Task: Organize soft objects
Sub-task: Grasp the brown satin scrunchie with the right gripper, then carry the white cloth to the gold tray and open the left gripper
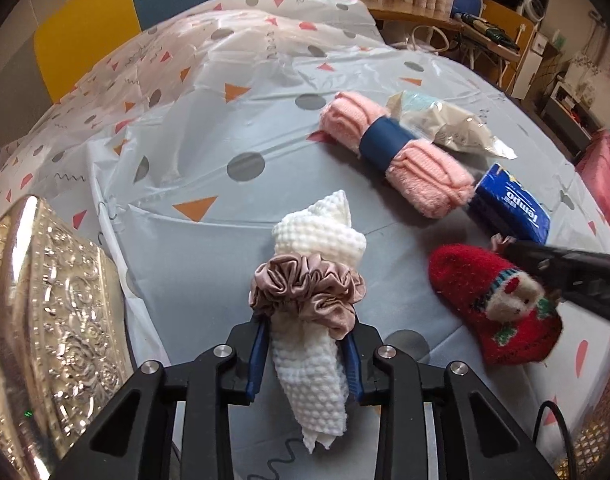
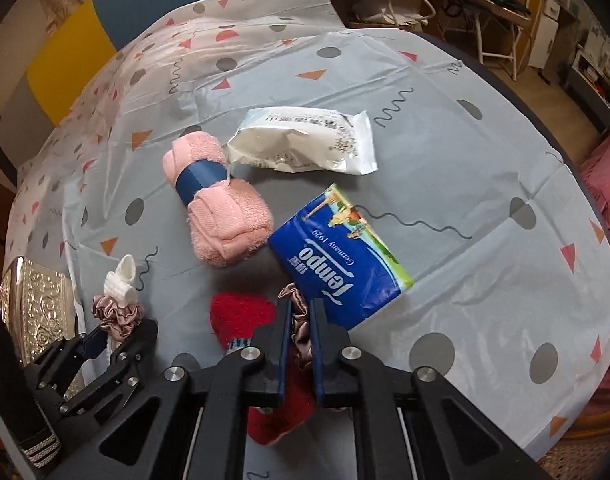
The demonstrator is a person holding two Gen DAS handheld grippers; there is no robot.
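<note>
Your right gripper (image 2: 301, 312) pinched a mauve scrunchie (image 2: 299, 316) w/ the red sock (image 2: 241, 314) just below-left, toe aimed at the tablecloth's (image 2: 485, 280) far edge.

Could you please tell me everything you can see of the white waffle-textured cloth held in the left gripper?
The white cloth is a soft, bumpy waffle-weave fabric rolled into a loose bundle. A dusty-pink satin scrunchie rings its middle. The left gripper is shut on it just below the scrunchie. One pointed end sticks out past the scrunchie; the other, frayed end trails back between the fingers, above the patterned tablecloth.
</note>
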